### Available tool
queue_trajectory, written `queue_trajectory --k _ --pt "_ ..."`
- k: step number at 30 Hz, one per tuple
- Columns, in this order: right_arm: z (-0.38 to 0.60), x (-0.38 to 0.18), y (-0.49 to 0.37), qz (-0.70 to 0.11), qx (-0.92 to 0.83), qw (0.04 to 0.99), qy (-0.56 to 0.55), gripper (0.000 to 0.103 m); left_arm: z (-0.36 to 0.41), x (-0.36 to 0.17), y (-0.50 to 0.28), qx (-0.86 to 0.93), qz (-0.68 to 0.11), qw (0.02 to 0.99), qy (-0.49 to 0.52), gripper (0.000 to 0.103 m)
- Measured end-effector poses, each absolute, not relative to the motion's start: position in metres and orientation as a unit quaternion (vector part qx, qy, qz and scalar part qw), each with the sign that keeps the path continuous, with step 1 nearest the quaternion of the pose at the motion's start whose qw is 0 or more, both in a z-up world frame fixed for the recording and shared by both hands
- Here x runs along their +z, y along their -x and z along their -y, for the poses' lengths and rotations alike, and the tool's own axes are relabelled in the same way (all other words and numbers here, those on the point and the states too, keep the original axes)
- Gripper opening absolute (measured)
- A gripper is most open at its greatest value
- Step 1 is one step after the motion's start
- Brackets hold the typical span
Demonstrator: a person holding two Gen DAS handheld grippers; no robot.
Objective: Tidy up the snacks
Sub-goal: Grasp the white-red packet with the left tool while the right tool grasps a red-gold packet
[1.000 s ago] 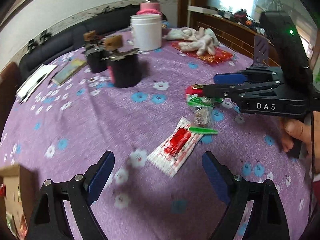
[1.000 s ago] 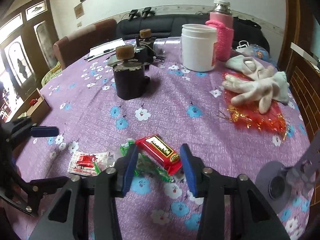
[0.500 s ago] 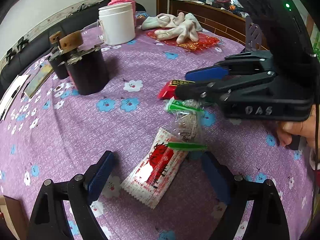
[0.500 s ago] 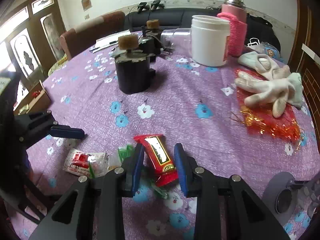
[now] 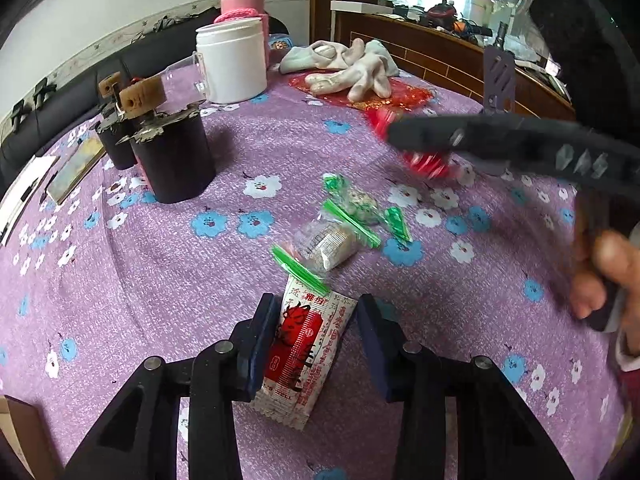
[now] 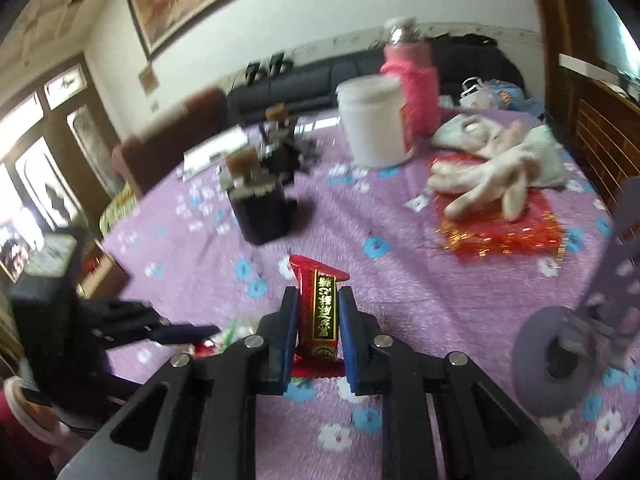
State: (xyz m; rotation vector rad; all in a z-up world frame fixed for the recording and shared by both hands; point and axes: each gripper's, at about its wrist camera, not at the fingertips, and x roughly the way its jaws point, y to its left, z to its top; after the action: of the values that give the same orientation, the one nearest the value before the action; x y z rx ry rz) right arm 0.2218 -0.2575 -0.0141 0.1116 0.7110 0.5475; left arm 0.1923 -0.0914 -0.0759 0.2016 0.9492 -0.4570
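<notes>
The white-and-red snack packet (image 5: 306, 350) lies flat on the counter (image 5: 160, 272) between the fingers of my left gripper (image 5: 316, 344), which stands open around it, its left pad touching the edge and its right pad just clear. It looks light, thin and crinkly, so I judge a pinch across its narrow width suits best. My right gripper (image 6: 318, 322) is clenched on the red snack bar (image 6: 320, 308), held upright by its middle; slick foil, may slip. Just ahead of my left gripper lie two green-twisted candies (image 5: 352, 204).
</notes>
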Motion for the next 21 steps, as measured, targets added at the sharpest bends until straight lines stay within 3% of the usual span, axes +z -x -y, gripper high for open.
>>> queue_trajectory --k 13,21 --pt "0.280 0.011 -0.162 -0.298 0.273 0.906 -0.125 0.019 0.066 -0.073 -0.157 -0.191 -0.445 0.875 -0.022 0.035" --pt "0.239 0.000 -0.127 -0.319 0.236 0.917 -0.044 0.019 0.025 -0.053 -0.117 -0.107 -0.422 0.900 0.028 0.035"
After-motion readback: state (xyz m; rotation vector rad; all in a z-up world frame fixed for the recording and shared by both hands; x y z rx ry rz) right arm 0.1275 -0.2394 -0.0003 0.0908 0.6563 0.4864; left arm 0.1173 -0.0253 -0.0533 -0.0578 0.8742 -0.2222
